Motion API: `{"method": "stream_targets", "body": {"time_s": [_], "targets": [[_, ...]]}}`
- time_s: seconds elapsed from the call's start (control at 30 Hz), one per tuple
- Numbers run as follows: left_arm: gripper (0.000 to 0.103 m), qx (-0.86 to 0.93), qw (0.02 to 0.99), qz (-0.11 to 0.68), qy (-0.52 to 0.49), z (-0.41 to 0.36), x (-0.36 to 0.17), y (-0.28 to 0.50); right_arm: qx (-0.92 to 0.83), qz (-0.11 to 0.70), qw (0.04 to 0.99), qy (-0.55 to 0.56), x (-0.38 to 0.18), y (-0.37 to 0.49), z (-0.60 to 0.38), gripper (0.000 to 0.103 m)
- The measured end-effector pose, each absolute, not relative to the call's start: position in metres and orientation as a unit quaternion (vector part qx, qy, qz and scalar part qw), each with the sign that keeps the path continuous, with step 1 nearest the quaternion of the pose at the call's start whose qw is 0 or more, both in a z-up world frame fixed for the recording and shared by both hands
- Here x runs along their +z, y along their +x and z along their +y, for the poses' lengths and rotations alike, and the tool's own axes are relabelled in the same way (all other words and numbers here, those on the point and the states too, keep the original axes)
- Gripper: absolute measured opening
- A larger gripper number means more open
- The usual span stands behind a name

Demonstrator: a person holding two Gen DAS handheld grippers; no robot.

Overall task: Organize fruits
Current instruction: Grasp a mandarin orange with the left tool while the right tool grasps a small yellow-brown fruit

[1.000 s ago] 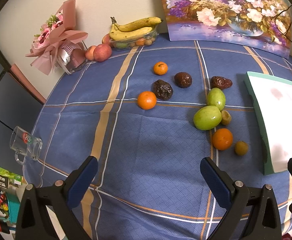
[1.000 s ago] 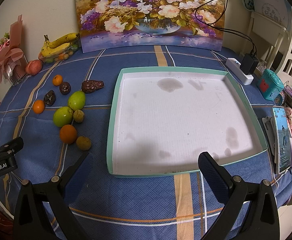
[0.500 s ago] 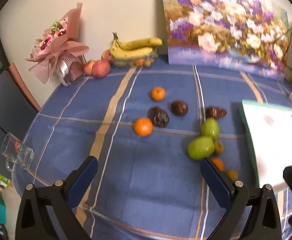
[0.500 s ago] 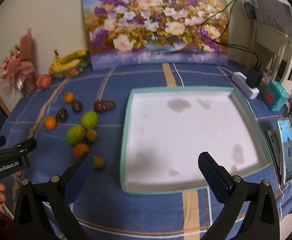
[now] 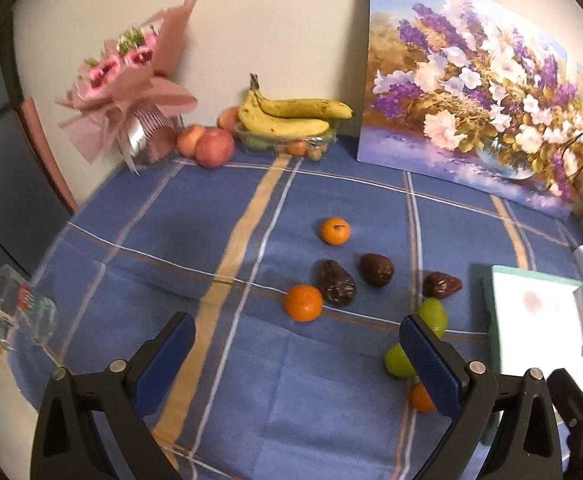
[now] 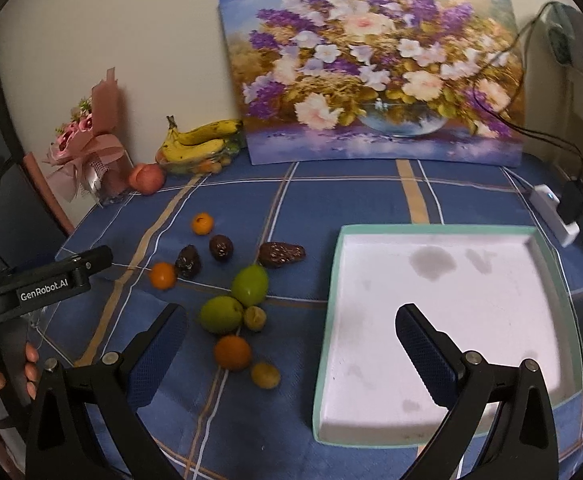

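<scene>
Orange, green and dark fruits (image 6: 231,308) lie scattered on a blue checked tablecloth (image 6: 355,200), just left of a white tray (image 6: 443,320); the left gripper (image 5: 297,354) and right gripper (image 6: 291,340) hover above, fingers spread, holding nothing.

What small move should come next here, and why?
Probably lower the right gripper toward the nearest orange. Both grippers are open and hold nothing, the tray is empty, and all the loose fruit lies on the cloth to the tray's left.

Flower painting (image 6: 375,68) and pink bouquet (image 5: 131,80) against wall.
</scene>
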State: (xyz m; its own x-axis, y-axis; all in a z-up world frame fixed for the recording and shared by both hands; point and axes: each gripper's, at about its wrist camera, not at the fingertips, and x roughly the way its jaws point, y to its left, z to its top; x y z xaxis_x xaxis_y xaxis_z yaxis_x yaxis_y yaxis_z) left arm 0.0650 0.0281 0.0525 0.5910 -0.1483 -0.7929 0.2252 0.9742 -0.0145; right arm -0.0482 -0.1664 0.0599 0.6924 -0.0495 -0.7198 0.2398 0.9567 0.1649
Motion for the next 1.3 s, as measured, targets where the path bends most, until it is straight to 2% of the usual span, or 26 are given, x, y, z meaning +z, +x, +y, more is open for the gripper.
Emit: {"method": "stream_targets", "body": {"time_s": [0.17, 0.3, 0.47, 0.63, 0.8, 0.87, 0.93, 1.1, 1.2, 1.3], "targets": [[0.103, -0.133, 0.886, 0.442, 0.033, 0.019, 0.058, 0.07, -0.059, 0.38, 0.915, 0.125, 0.066, -0.033, -0.163, 0.102], [0.103, -0.15, 0.876, 0.458, 0.014, 0.014, 0.055, 0.079, -0.043, 0.392, 0.911, 0.121, 0.064, -0.022, -0.155, 0.078], [0.102, -0.155, 0.865, 0.478, -0.001, 0.013, 0.048, 0.094, -0.028, 0.41, 0.904, 0.119, 0.057, -0.018, -0.149, 0.067], [0.098, -0.15, 0.855, 0.496, -0.012, 0.016, 0.038, 0.111, -0.02, 0.417, 0.899, 0.13, 0.055, -0.016, -0.15, 0.064], [0.091, -0.14, 0.838, 0.527, -0.009, 0.017, 0.013, 0.129, -0.025, 0.454, 0.88, 0.135, 0.038, -0.008, -0.149, 0.052], [0.089, -0.14, 0.833, 0.535, -0.011, 0.018, 0.004, 0.134, -0.023, 0.468, 0.872, 0.14, 0.028, -0.005, -0.149, 0.05], [0.083, -0.137, 0.828, 0.543, -0.013, 0.02, -0.005, 0.14, -0.024, 0.483, 0.864, 0.142, 0.02, -0.004, -0.148, 0.047], [0.076, -0.131, 0.819, 0.558, -0.027, 0.024, -0.024, 0.152, -0.029, 0.53, 0.837, 0.131, -0.006, -0.003, -0.141, 0.045], [0.065, -0.131, 0.811, 0.57, -0.031, 0.024, -0.036, 0.156, -0.034, 0.55, 0.824, 0.13, -0.018, -0.002, -0.14, 0.045], [0.064, -0.128, 0.806, 0.578, -0.034, 0.024, -0.043, 0.158, -0.04, 0.567, 0.813, 0.124, -0.03, -0.002, -0.141, 0.043]]}}
